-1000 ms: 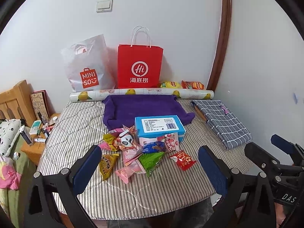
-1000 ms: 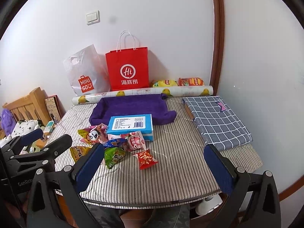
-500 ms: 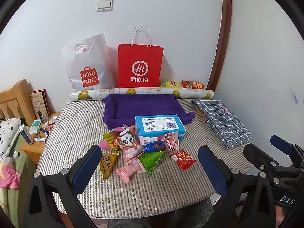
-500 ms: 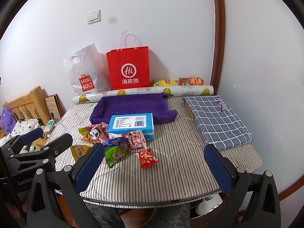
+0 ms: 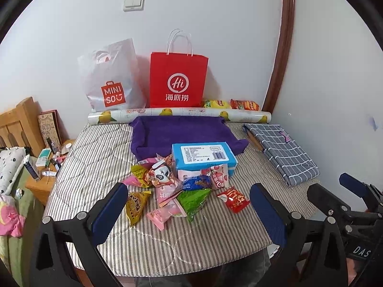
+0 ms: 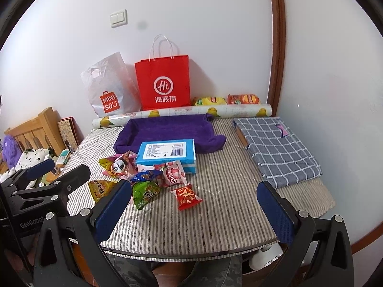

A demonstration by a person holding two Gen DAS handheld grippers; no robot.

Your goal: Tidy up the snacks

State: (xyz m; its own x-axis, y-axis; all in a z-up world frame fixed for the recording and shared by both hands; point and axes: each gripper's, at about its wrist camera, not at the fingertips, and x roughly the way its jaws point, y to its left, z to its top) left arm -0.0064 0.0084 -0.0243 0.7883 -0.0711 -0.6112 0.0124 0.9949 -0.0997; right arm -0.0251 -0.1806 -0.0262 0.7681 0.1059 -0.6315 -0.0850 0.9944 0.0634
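Looking from the left wrist, the left hand-held gripper (image 5: 189, 209) hung spread, empty, over crinkly, light snack packets (image 5: 177, 189) heaped beside the blue box (image 5: 203, 156) on the counter (image 5: 95, 148).

From the right wrist, the right hand-held gripper (image 6: 194, 206) gaped empty; the red packet (image 6: 187, 196), probably slippery, invited pinching its sealed edge.

Small snack packets (image 5: 172, 191) lie heaped, flat and overlapping, against a blue box (image 5: 203, 155); a red packet (image 5: 233, 199) lies apart.

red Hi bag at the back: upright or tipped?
Upright: the red paper bag stands on its base against the wall, handles pointing up.
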